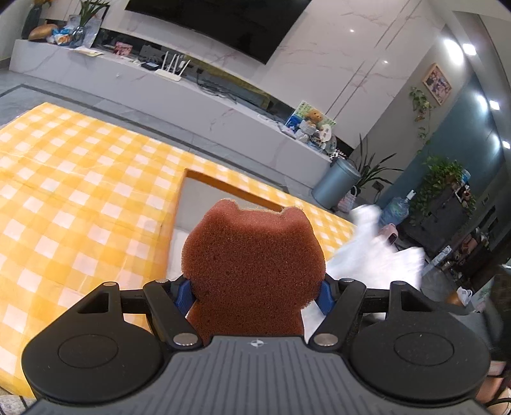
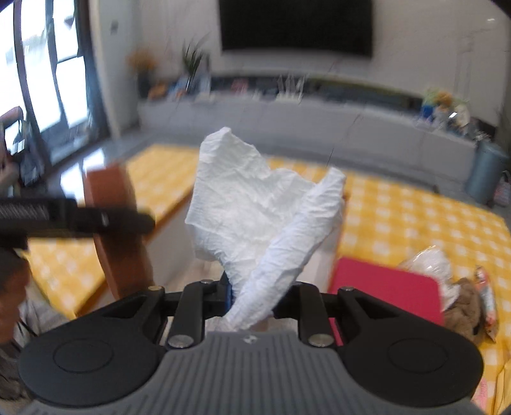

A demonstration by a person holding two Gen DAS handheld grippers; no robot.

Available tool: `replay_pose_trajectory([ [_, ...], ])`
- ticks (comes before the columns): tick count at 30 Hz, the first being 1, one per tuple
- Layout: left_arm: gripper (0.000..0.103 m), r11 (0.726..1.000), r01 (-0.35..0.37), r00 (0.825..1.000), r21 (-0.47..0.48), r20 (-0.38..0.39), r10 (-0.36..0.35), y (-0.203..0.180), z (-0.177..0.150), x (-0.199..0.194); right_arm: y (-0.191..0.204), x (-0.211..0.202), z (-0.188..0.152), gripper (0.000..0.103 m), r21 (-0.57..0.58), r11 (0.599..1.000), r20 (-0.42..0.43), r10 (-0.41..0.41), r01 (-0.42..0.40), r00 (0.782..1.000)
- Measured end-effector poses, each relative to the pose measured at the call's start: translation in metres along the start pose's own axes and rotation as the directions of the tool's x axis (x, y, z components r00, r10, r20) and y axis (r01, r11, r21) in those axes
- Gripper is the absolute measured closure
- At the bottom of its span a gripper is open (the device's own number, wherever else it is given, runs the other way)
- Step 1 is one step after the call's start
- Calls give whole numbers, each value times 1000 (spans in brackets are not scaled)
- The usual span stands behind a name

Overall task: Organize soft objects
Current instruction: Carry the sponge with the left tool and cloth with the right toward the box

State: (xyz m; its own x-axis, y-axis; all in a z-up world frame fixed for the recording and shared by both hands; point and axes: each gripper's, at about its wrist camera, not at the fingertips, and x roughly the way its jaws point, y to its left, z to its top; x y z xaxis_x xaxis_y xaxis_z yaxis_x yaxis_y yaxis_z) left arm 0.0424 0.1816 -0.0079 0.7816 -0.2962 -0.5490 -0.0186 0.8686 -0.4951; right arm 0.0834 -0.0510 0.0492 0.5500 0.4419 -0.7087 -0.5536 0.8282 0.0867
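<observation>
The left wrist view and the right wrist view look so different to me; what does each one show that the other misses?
Only the left wrist view shows the brown bear-shaped sponge face-on, gripped by the left gripper, and a blue water jug. Only the right wrist view shows the white cloth up close in the right gripper, a red flat item and a window. Both show the yellow checked mat, the dark television and the grey bin.

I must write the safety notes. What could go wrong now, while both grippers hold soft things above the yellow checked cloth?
The white tissue hangs loose from the right gripper, pinched at one end only, so it may slip or tear. The left gripper squeezes the brown sponge near its base; it could spring out.
</observation>
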Motion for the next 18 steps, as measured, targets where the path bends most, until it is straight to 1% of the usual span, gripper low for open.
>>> replay_pose_trajectory([
  [2,21,1000,2,1000,9,-18,-2,2,-2,1,3,21,1,84,-28,999,-77,15,-17,997],
  [4,21,1000,10,1000,19,-29,-9,4,-4,1,0,41,1,84,-11,999,-184,33,-35,982],
  [5,21,1000,9,999,14,-32,-9,5,-4,2,-2,51,1,84,23,997,-238,70,-67,969],
  [6,21,1000,7,999,7,-37,-7,6,-4,3,-6,60,0,84,62,993,-290,115,-101,950],
  [7,21,1000,4,999,2,-41,-4,7,-4,3,-6,68,-2,84,86,990,-339,135,-112,931],
  [8,21,1000,1,999,0,-43,-1,7,-5,3,-4,75,-3,84,67,993,-372,115,-97,921],
  [9,21,1000,-2,999,-2,-45,2,7,-5,3,3,82,-5,84,11,998,-397,68,-69,915],
  [10,21,1000,-2,999,-2,-47,2,7,-5,3,11,88,-8,84,-49,998,-426,14,-39,905],
  [11,21,1000,-1,999,-2,-50,1,7,-6,2,12,95,-11,84,-86,996,-459,-20,-21,888],
  [13,21,1000,3,998,-3,-56,-3,7,-7,2,14,103,-14,84,-120,992,-514,-35,-31,857],
  [14,21,1000,7,998,-5,-57,-8,8,-7,2,17,106,-15,84,-141,990,-532,-55,-24,845],
  [16,21,1000,13,998,-21,-54,-14,11,-6,0,24,111,-17,84,-214,977,-543,-114,-5,832],
  [18,21,999,17,999,-33,-51,-19,14,-5,-1,26,119,-18,84,-260,966,-559,-149,-1,816],
])
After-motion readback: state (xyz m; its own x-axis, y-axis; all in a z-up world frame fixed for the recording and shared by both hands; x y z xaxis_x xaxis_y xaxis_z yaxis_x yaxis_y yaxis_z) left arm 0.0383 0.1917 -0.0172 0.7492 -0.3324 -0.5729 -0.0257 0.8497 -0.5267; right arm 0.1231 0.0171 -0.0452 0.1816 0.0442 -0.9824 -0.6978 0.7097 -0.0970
